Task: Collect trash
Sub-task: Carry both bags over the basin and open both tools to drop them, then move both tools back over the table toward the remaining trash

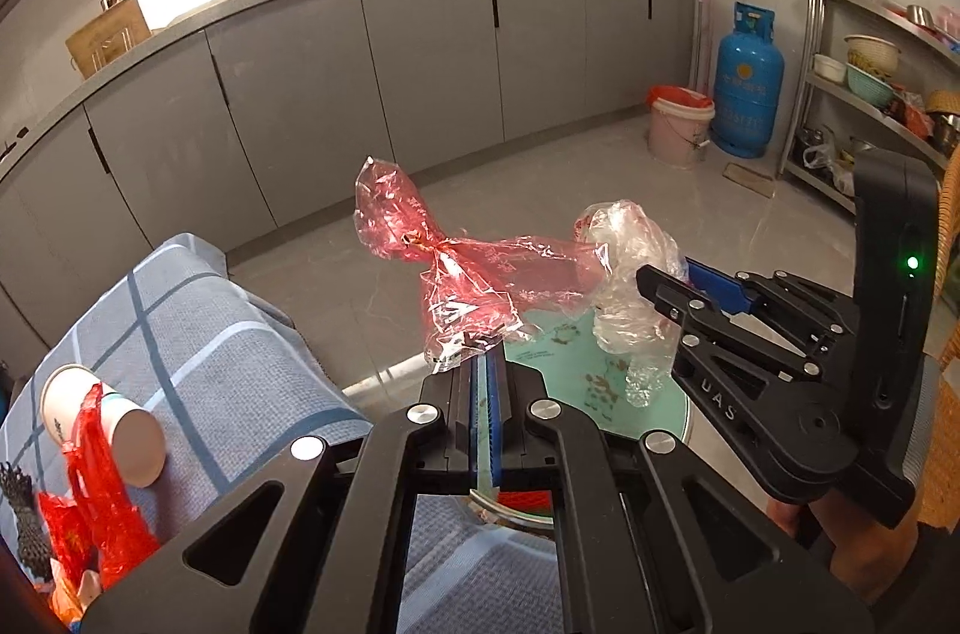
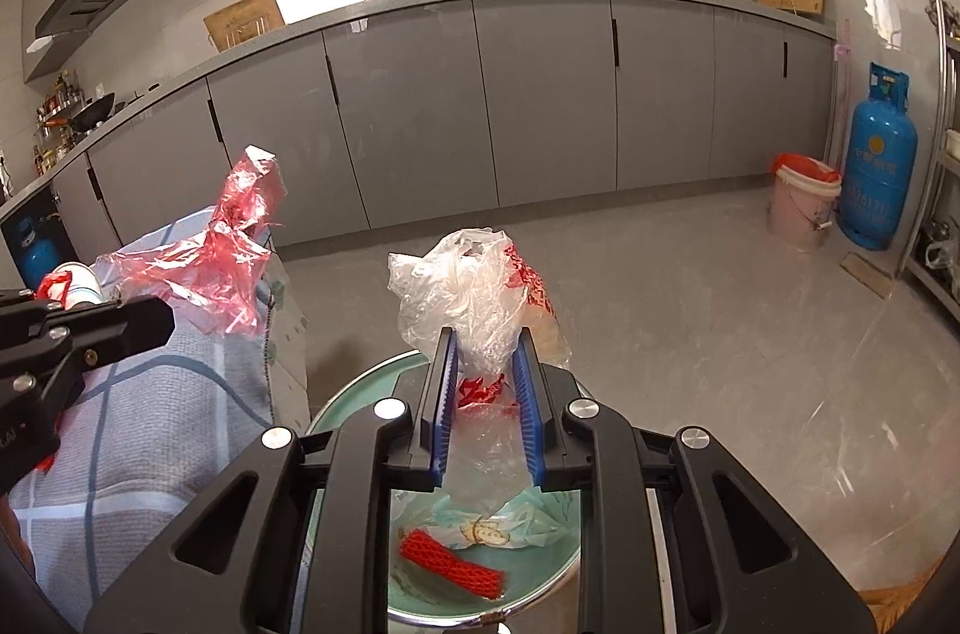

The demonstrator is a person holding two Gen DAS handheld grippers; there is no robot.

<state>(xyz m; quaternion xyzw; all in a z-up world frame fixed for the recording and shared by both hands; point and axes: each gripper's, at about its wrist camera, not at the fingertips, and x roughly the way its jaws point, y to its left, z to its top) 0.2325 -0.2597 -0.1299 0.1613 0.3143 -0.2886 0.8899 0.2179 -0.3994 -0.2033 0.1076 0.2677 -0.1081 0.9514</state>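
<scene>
Pinching a red plastic bag in the closed jaws of the left gripper, rising ahead of them; clamping a clear plastic bag between the right gripper jaws, above a green tray.

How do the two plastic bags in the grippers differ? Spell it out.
The red bag is tinted red and see-through; the clear bag is colourless with red print. The red bag is pinched at its edge by the fully shut left gripper; the clear bag sits as a thicker bunch between the right gripper's parted fingers. Both are crumpled thin plastic, held up in the air.
</scene>
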